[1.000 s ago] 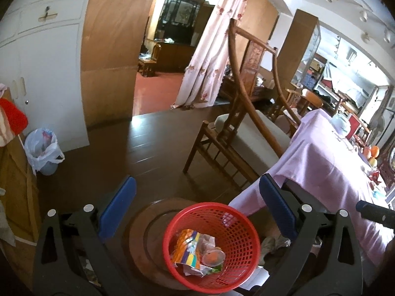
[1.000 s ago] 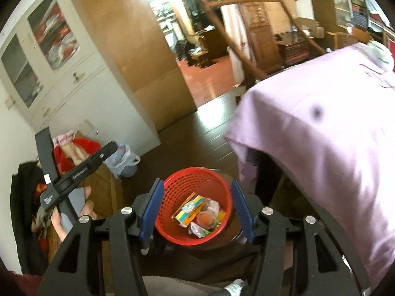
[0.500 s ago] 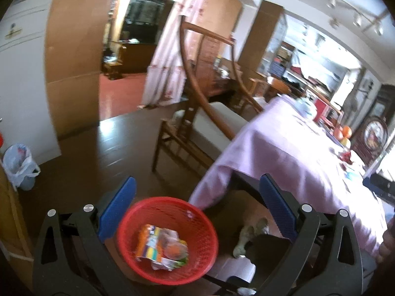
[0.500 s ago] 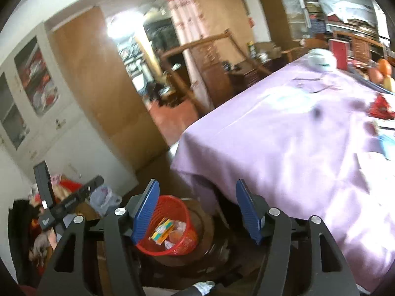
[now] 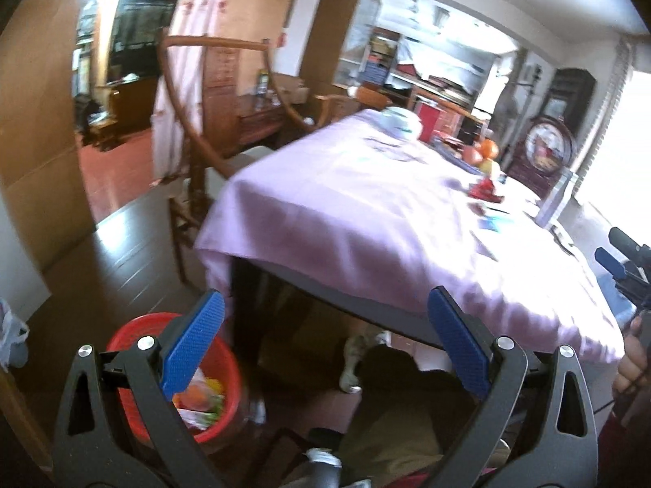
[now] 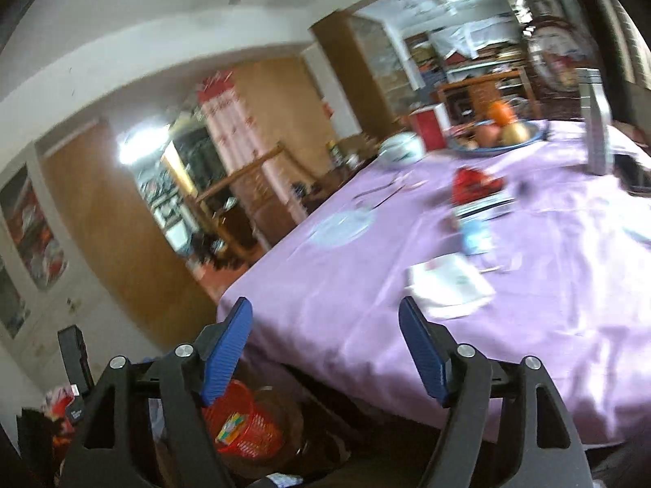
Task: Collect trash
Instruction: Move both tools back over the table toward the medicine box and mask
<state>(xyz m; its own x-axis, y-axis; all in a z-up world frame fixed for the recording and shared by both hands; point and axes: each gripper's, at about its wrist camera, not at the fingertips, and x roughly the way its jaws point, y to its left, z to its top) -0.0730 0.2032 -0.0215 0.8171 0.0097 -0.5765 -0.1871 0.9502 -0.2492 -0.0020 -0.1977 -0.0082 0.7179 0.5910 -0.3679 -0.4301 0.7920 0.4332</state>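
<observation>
Now both grippers are empty, the left gripper point(image 5: 323, 339) spread wide and the right gripper point(image 6: 325, 351) with jaws opening over the table's lilac cloth point(image 6: 346, 284), while white paper point(image 6: 449, 286) lies ahead and the red basket point(image 5: 228, 370) sits on the floor.

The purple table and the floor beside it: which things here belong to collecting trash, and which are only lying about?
Belong to the job:
- red basket on the floor, with wrappers inside
- white paper on the tablecloth, probably trash
- blue scrap, probably trash
- right gripper, empty, jaws opening
- left gripper, open and empty

Only lying about:
- fruit bowl
- wooden chair
- white lidded bowl
</observation>
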